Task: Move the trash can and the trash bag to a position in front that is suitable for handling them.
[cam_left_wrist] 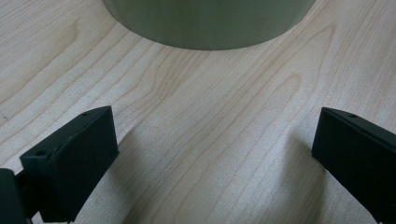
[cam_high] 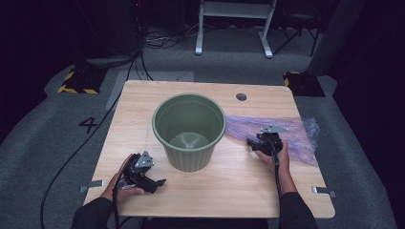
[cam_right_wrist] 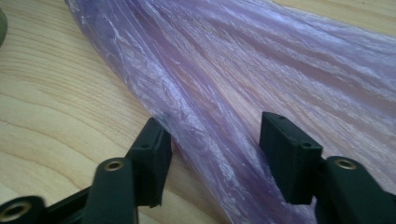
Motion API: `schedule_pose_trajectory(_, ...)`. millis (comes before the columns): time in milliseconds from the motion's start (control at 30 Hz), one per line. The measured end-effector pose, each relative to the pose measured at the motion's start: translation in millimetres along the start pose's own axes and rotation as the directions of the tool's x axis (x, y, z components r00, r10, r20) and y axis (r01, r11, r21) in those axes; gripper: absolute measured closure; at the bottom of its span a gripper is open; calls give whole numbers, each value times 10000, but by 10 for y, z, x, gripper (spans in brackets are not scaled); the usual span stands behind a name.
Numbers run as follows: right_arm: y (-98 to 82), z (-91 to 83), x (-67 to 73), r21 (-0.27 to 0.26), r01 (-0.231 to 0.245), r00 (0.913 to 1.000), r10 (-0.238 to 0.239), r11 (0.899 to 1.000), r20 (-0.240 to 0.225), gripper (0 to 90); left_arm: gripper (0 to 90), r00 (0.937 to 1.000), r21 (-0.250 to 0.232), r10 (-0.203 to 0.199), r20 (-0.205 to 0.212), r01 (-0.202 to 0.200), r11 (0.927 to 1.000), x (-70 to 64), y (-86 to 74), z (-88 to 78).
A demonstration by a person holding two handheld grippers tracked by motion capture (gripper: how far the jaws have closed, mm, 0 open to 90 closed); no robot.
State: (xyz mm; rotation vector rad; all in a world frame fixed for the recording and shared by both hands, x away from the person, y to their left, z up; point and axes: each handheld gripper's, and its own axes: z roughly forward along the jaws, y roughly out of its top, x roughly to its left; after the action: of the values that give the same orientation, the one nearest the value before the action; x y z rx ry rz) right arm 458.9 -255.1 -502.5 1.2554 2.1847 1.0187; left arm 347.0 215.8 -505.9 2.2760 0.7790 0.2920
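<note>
Thin crinkled purple plastic bag (cam_high: 282, 136) lies flat on the pale wooden table (cam_high: 229, 186), right of the round green plastic bin (cam_high: 189, 131). Right gripper (cam_right_wrist: 215, 140): jaws part spread, straddling a gathered fold of the film, pads not yet pressing it. Left gripper (cam_left_wrist: 215, 154): jaws spread wide over bare wood, just before the bin's base.

Risks, judged:
1. Jaws close on 1 layer only; film slips out or tears
2. Pads scrape the wood and miss the fold
3. Dragged bag snags the bin rim; the light bin tips, since the left gripper isn't steadying it
</note>
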Motion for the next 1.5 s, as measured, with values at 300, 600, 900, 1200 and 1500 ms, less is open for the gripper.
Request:
schedule_pose_trajectory(300,-28,-45,-55,-78,-186,9998,187,9998,117,794,0,10000,2,-2,-8,2,10000,-1,1,1)
schedule_pose_trajectory(600,-76,-140,-80,-143,318,9988,-312,9994,366,876,0,10000,3,-2,-7,2,10000,-1,1,0)
schedule_pose_trajectory(900,-186,-395,-106,-48,736,9971,-737,9973,-167,843,0,10000,8,-5,-10,5,10000,-1,1,0)
schedule_pose_trajectory(1200,-227,-520,0,-114,1105,9936,-1108,9938,-241,587,0,10000,9,-7,-9,7,10000,-1,1,0)
schedule_pose_trajectory(1500,-63,-460,85,-522,957,9952,-965,9940,-131,228,0,10000,6,-4,-11,5,10000,-1,1,0)
